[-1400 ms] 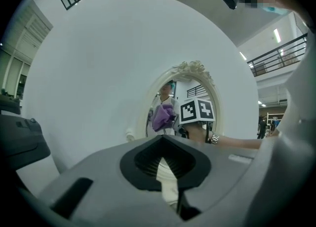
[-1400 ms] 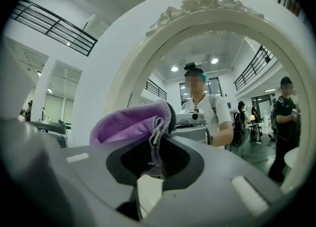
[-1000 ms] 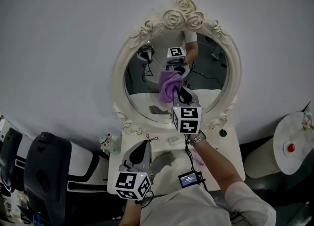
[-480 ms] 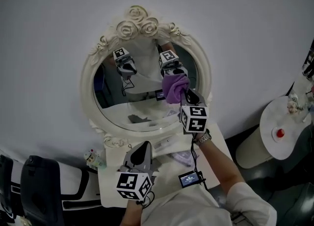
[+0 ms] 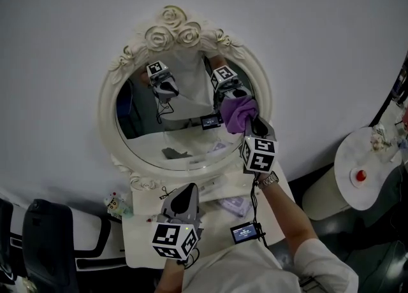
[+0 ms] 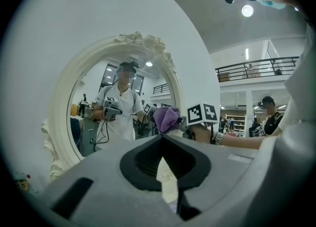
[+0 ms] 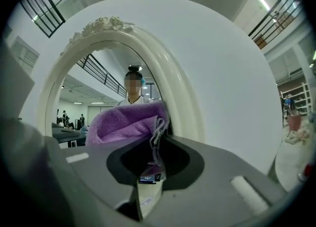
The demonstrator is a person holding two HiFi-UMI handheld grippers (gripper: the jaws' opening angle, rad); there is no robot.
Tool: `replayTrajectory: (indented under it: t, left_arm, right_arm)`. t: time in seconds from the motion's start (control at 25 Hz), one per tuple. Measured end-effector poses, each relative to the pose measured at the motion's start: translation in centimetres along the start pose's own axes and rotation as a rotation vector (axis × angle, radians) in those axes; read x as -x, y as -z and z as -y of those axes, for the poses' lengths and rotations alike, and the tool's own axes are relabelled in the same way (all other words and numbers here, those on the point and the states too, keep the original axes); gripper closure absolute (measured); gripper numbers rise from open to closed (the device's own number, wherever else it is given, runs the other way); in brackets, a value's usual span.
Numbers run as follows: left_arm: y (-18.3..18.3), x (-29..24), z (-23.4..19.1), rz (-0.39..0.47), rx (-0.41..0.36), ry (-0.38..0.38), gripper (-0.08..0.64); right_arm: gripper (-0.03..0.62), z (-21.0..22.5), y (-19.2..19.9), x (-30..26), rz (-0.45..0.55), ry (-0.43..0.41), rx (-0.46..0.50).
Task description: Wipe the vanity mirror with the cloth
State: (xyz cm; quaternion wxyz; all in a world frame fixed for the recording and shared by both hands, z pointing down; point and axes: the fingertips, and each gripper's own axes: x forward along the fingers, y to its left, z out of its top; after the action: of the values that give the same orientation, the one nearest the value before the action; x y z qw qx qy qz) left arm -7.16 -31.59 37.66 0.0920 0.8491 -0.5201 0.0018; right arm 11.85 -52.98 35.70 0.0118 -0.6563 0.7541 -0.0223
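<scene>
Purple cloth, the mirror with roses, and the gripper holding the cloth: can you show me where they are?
purple cloth [image 5: 237, 111], head view, the middle of the bunched towel.
vanity mirror [image 5: 171, 25], head view, the carved roses atop its frame.
right gripper [image 5: 250, 121], head view, between its fingertips, shut on the cloth.

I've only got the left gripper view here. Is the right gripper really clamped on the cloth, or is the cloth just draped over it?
Observer: Clamped. The right gripper view shows the right gripper with its jaws shut on the purple cloth, a fold hanging between them.
Operator: Whereabouts is it?
Observer: Head view: at the right side of the mirror, beside the frame, about mid-height.
Operator: And my own gripper?
Observer: The left gripper hangs low over the table, below the mirror and apart from it.
</scene>
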Motion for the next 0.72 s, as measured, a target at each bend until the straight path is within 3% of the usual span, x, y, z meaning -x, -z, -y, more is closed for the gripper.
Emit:
replayTrajectory:
  t: [0.16,0.28,0.4,0.72]
  left_arm:
    - [0.4,1.5,-1.6,-0.004,0.019,-0.054,0.560]
    - [0.5,2.9,-2.8,-0.002,0.026,-0.091,0.560]
    - [0.7,4.3,-4.0,0.001,0.025,-0.129,0.560]
    - [1.4,10.8,-8.9,0.019,0.062,-0.320,0.560]
  right_arm:
    - [0.535,-0.8,0.3,0.8,0.024,0.000,-0.084]
    - [0.535,-3.8,1.1,1.3,0.007,-0.059,-0.110]
    - [0.535,-8.5,2.1,1.6,-0.008,-0.142,-0.090]
    - [0.535,-23.3,6.9,1.9,-0.110,-0.388,-0.032]
